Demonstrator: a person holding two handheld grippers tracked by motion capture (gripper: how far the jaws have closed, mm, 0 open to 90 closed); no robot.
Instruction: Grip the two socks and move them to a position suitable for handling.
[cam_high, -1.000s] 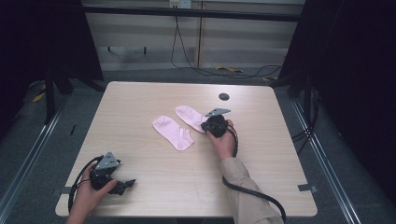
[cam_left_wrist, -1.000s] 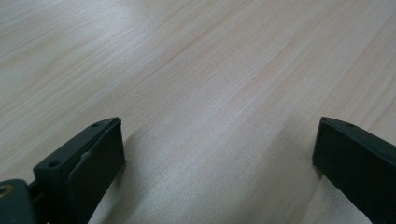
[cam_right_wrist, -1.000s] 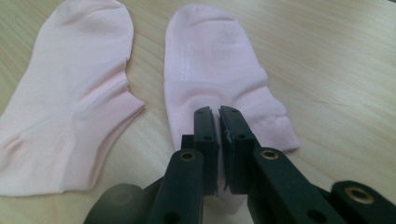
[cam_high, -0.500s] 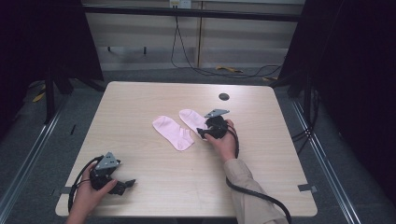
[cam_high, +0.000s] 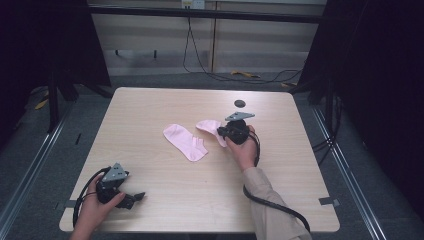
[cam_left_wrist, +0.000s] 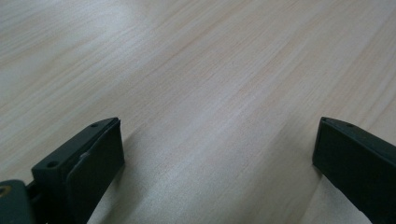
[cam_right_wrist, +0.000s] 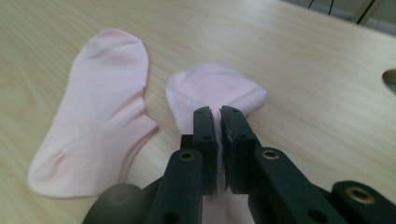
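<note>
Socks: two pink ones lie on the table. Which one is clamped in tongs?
The sock nearer the right tongs: that sock is pinched and bunched. The other sock lies flat, untouched.

The left hand (cam_high: 95, 210) holds the left gripper (cam_high: 134, 197) low over the near left corner, jaws spread wide and pointing right, nothing between them. The right forearm (cam_high: 265, 210) reaches forward from the bottom edge, its hand (cam_high: 244, 150) wrapped around the right gripper (cam_high: 221, 132), which points left with its jaws pressed together on a sock (cam_right_wrist: 219, 91), pinching up a fold of it
</note>
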